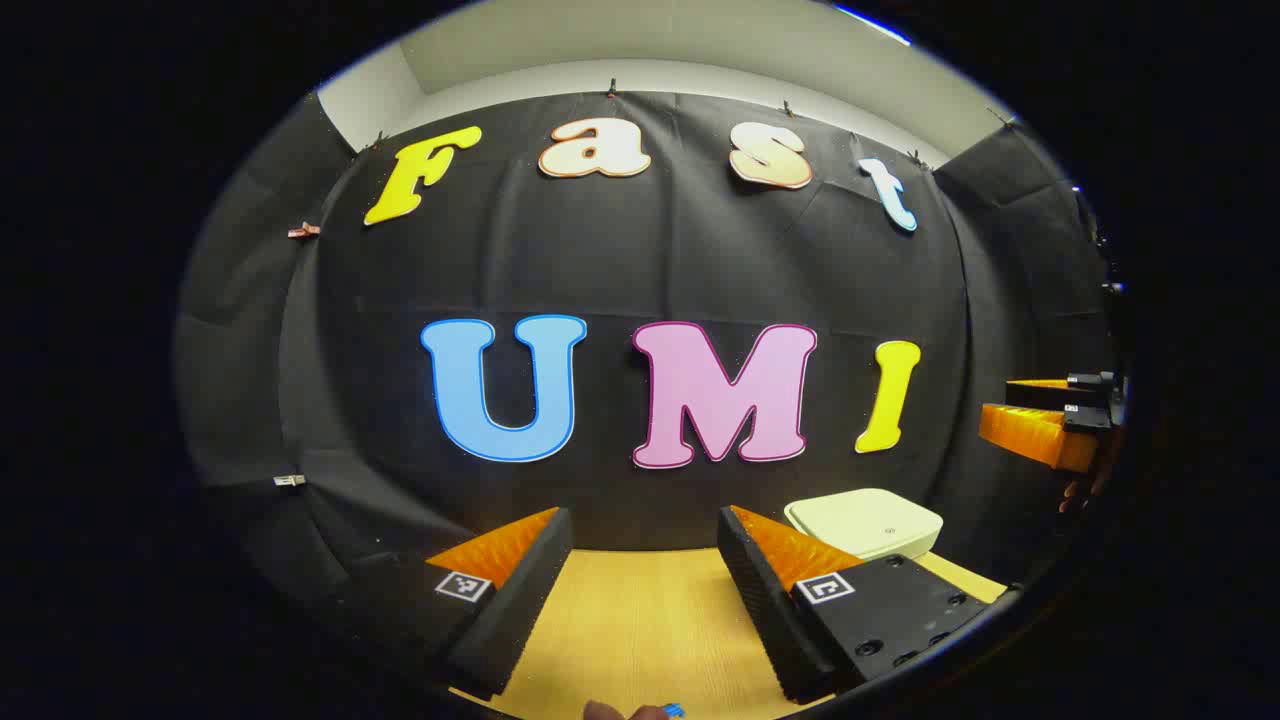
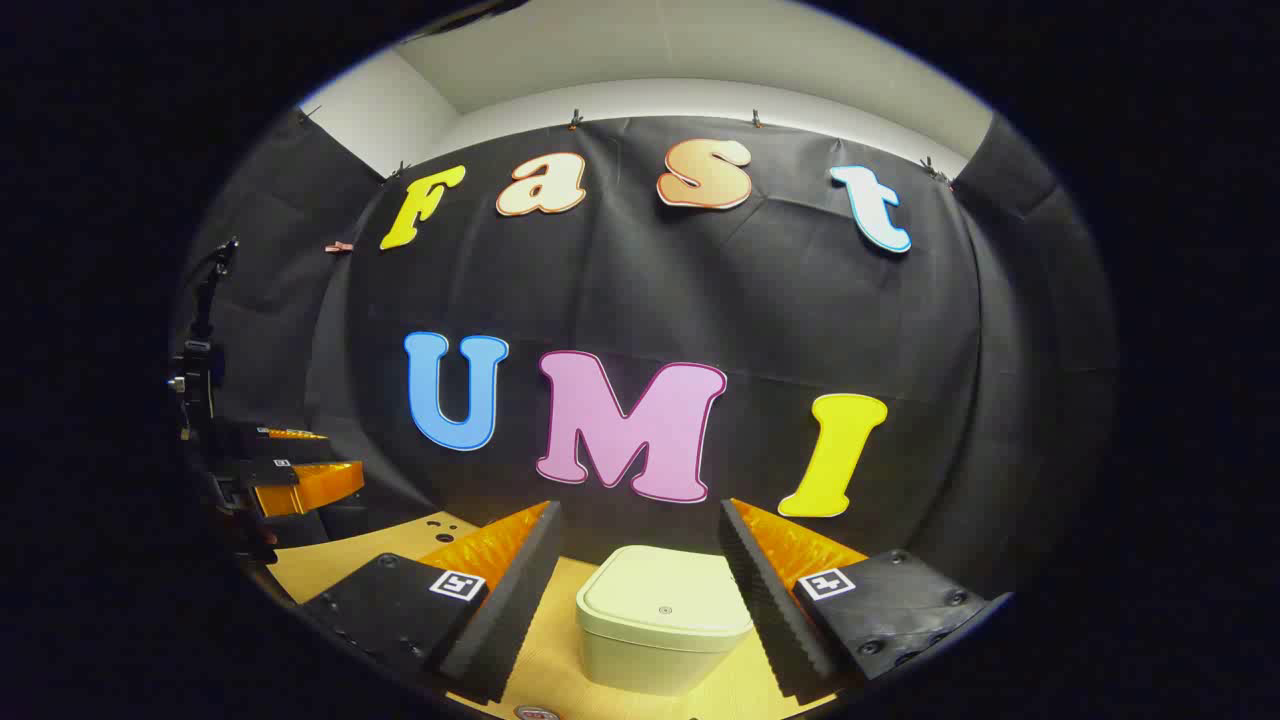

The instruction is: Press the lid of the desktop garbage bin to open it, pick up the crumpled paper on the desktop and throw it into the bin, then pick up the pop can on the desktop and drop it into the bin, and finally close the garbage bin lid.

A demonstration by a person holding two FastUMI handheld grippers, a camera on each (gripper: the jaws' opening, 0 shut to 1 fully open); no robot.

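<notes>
The pale desktop bin (image 2: 665, 620) stands on the wooden table (image 2: 330, 560) with its lid down, straight ahead of my right gripper (image 2: 640, 505), whose open fingers flank it without touching. In the left gripper view the same bin (image 1: 865, 522) sits to the front right, past the right finger. My left gripper (image 1: 643, 515) is open over bare tabletop (image 1: 640, 620), holding nothing. A small blue and pinkish bit (image 1: 655, 711) peeks in at the bottom edge; I cannot tell what it is. A round rim (image 2: 538, 713) shows at the bottom of the right gripper view.
The other gripper (image 1: 1040, 420) hovers at the far right of the left gripper view, above table height. In the right gripper view the left gripper (image 2: 300, 470) is at the far left. The black cloth wall closes the back of the table.
</notes>
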